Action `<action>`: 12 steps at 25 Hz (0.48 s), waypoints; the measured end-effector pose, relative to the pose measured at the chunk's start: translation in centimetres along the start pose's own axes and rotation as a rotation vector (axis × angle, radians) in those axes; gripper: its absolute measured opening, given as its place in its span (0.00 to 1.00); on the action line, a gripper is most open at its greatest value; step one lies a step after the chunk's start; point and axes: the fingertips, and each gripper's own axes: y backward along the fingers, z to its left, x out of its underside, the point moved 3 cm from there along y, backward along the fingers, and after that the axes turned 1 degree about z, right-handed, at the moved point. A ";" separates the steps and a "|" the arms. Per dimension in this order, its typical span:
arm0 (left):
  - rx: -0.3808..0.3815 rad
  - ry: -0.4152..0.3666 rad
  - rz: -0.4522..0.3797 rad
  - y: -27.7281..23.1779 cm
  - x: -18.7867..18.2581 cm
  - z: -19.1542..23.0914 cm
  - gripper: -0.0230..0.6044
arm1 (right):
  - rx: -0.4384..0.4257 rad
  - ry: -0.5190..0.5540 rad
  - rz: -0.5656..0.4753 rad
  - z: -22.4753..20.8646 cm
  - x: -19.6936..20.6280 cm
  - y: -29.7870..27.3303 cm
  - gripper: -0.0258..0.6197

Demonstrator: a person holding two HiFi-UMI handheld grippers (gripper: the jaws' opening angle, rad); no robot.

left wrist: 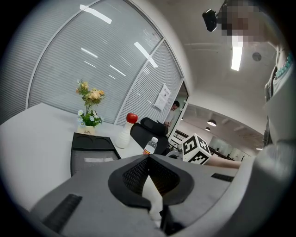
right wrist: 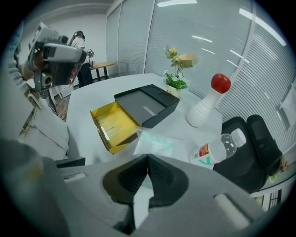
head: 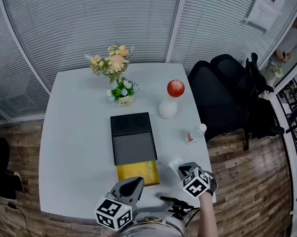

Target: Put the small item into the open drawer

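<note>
- The small item, a clear packet (right wrist: 155, 142) with a pale green content, lies towards the near right corner of the tabletop (head: 70, 141). It is just right of the open drawer and nearer than the water bottle.
- The right gripper (right wrist: 147, 156) points steeply down at the packet with its jaws closed tip to tip. The packet's near edge runs up to the tips. Whether a corner is pinched there cannot be made out.
- The yellow drawer (right wrist: 110, 124) stands pulled out towards the near edge from a black box (head: 133, 138) in the middle of the tabletop. Nothing shows in the drawer.
- The left gripper (left wrist: 149, 157) hangs over the near edge, just left of the drawer's front, almost level. Its jaws are pressed together with nothing between them.
- A water bottle (head: 196, 133) lies on its side close to the right edge.
- A white bottle (head: 168, 108) with a red ball top stands beyond the water bottle, right of the box.
- A small flower pot (head: 121, 91) stands near the far edge.
- A black chair (head: 226, 95) stands beside the right edge.
</note>
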 end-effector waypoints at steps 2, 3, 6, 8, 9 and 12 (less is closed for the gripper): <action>0.001 0.000 -0.001 0.0 0.0 -0.1 0.03 | 0.002 0.006 -0.006 -0.2 -0.3 0.7 0.05; 0.002 0.000 -0.002 0.0 0.1 -0.1 0.03 | 0.003 0.011 -0.007 -0.2 -0.5 1.0 0.05; 0.005 0.000 0.000 -0.1 0.1 -0.2 0.03 | 0.004 0.021 -0.010 -0.4 -0.8 1.7 0.05; 0.007 0.003 0.002 -0.2 0.1 -0.1 0.03 | 0.002 0.026 -0.013 -0.5 -1.2 2.0 0.05; 0.008 0.004 0.004 -0.2 0.1 -0.1 0.03 | 0.002 0.029 -0.014 -0.6 -1.3 2.1 0.05; 0.009 0.004 0.005 -0.3 0.0 -0.2 0.03 | 0.003 0.032 -0.016 -0.7 -1.5 2.5 0.05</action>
